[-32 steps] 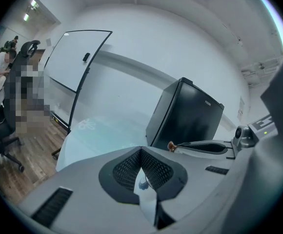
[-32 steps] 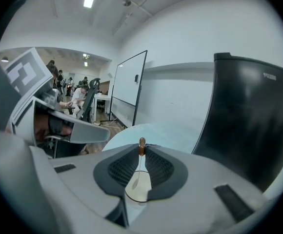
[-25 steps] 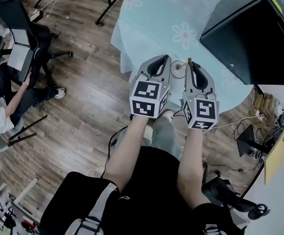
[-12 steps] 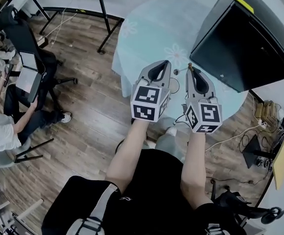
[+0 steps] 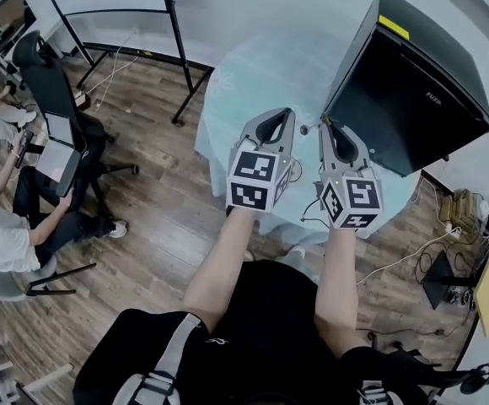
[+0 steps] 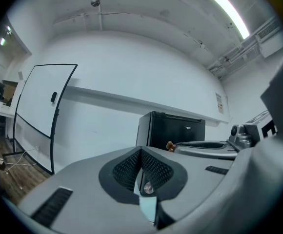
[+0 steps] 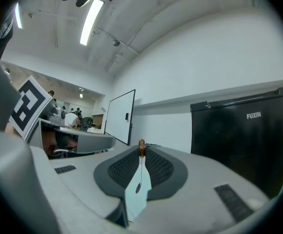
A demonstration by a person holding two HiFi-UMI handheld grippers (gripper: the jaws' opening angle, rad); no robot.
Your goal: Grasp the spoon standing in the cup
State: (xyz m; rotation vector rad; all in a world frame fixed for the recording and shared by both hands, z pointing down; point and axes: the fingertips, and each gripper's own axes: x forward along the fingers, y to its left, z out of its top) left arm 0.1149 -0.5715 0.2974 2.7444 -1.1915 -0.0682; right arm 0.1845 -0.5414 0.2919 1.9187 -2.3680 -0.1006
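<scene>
Rising off the desk [image 5: 244, 91], the right hand-held gripper [image 7: 140, 156] stays clamped on the spoon [image 7: 141, 146], brown end at twelve o'clock; the left hand-held gripper [image 6: 141, 151] has its jaws together. Grasp looks done.

I get even, fairly bright indoor light in all 3 views. It comes from overhead: a ceiling tube [image 6: 229, 11] burns out to pure white in the left gripper view, and a second tube [image 7: 90, 13] glares in the right gripper view. The white wall [image 6: 112, 77] carries only soft shadow. Both gripper views are fisheye, with black corners and bent lines near the rim. The near bodies of the left gripper [image 6: 141, 152] and right gripper [image 7: 141, 152] look soft. The head view is sharp but bowed at its edges, with a dull sheen on the black cabinet [image 5: 405, 74] and the wooden floor [image 5: 160, 184].
</scene>
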